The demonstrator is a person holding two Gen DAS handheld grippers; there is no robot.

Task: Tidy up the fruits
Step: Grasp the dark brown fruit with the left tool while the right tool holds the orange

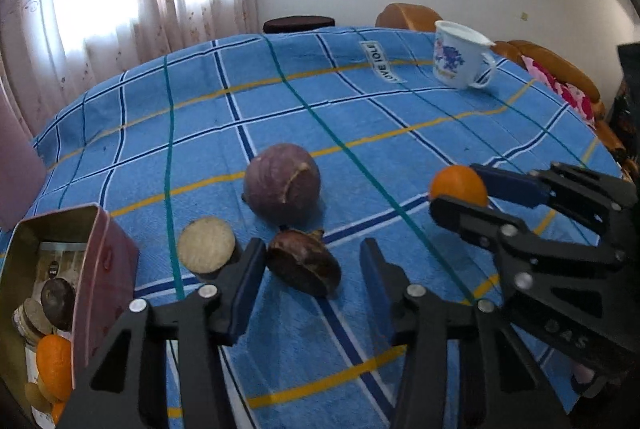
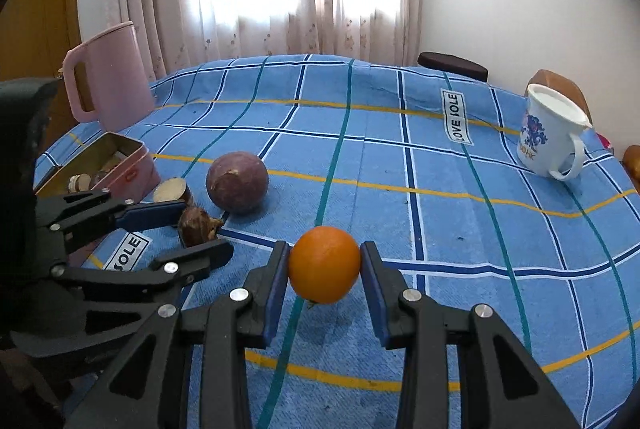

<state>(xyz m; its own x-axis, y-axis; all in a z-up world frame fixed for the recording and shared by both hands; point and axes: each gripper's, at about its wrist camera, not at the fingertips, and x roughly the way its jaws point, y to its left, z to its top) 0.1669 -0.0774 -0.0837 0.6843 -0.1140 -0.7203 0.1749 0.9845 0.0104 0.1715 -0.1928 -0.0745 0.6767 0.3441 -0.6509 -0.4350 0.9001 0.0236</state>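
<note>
Fingers (image 2: 370,269) of right gripper (image 2: 325,265) clamp orange (image 2: 324,265)

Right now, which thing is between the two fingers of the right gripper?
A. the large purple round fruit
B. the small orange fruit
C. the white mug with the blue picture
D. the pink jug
B: in the right wrist view the small orange fruit sits between the pads of the right gripper, which touch it on both sides, while the large purple round fruit lies apart on the cloth.
</note>
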